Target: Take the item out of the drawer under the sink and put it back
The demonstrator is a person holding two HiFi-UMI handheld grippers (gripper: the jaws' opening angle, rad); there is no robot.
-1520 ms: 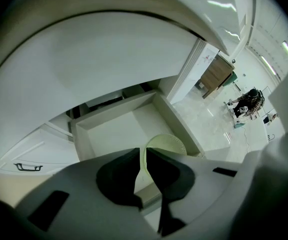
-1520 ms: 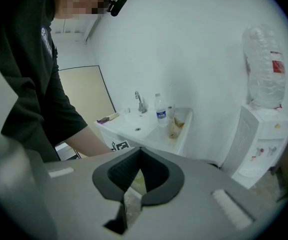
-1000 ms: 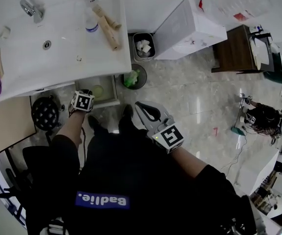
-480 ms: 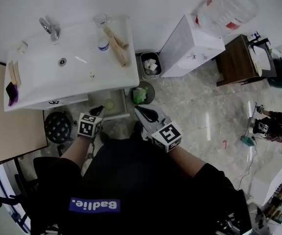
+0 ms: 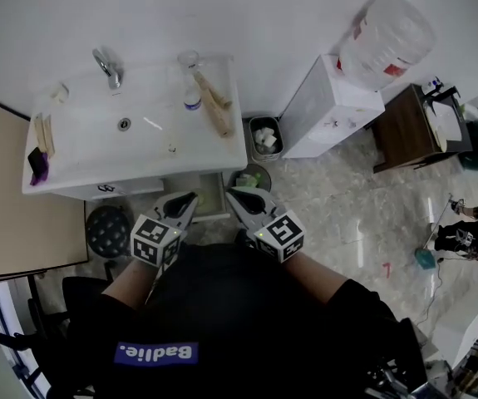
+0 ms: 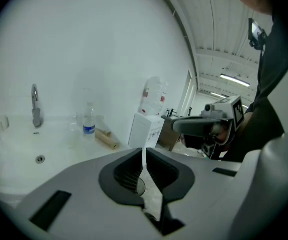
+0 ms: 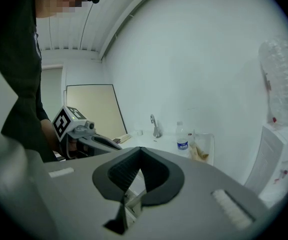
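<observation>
Standing at the sink, a person holds two grippers side by side at 12 o'clock from their body. The left gripper has its jaws open just a crack, and nothing is between them. The right gripper has its jaws closed tip to tip, and it holds nothing.

The drawer sticks out open under the front edge of the sink, between the tips of the two grippers. A pale thing lies inside the drawer, but it is too small to tell what it is.

On the sink, the tap is at 12 o'clock from the drain. A small bottle and a wooden roll lie at 3 o'clock from the drain. A bin sits on the floor at 3 o'clock from the sink, next to a white water cooler.
</observation>
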